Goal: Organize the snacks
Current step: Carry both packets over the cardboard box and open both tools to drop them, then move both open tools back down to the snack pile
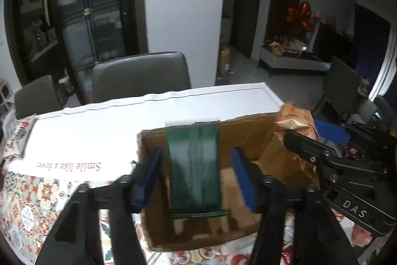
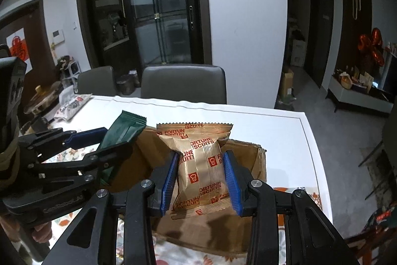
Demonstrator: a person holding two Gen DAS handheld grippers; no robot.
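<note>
Two packets over cardboard box [image 2: 258, 160] | left hand-held gripper [image 1: 196, 165] released around green packet [image 1: 193, 165] | right hand-held gripper [image 2: 202, 176] clamps biscuit packet [image 2: 201, 165]

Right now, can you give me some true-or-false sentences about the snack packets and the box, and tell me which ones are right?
1. The right gripper holds a gold wrapper printed Fortune Biscuits. True.
2. The dark green foil snack packet lies flat on the table. False: it hangs between the left gripper's blue pads, over the box.
3. The brown cardboard box is closed with a lid. False: its top is open.
4. Both packets are above the cardboard box. True.
5. A grey chair stands behind the white table. True.
</note>
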